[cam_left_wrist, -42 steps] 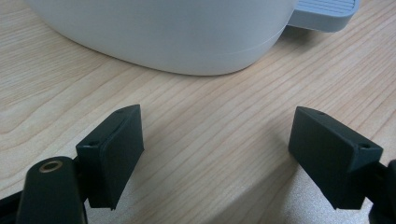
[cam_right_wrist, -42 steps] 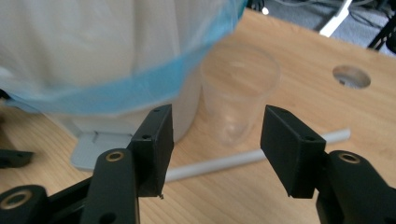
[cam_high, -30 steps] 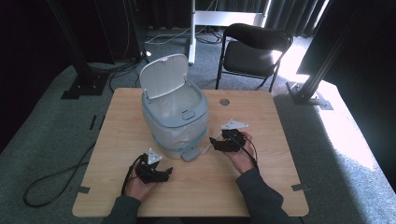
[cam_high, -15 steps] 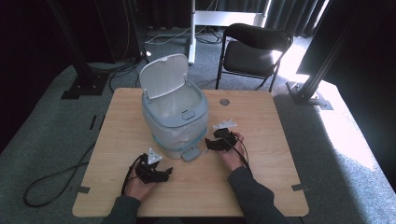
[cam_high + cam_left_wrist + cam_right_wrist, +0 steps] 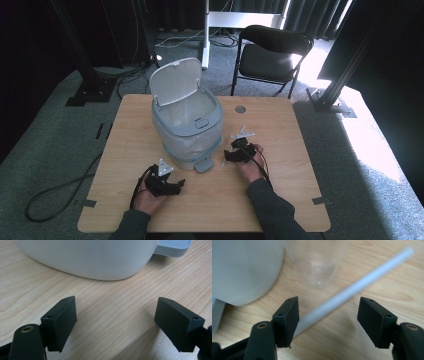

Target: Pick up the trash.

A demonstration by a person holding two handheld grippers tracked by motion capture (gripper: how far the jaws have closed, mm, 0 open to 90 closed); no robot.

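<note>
Just 1 straw [image 5: 352, 287], 1 cup [image 5: 318, 262].

Premises present as a recording studio or lab test bay, not a home. A lone wooden table [image 5: 300, 200] stands on grey carpet [image 5: 50, 150], ringed by black curtains [image 5: 390, 60] and black metal frame posts [image 5: 345, 75], with loose cables [image 5: 55, 192] and one folding chair [image 5: 272, 55] behind.

Right gripper [image 5: 226, 159] lowered toward straw [image 5: 352, 288], fingers closing slightly.
</note>
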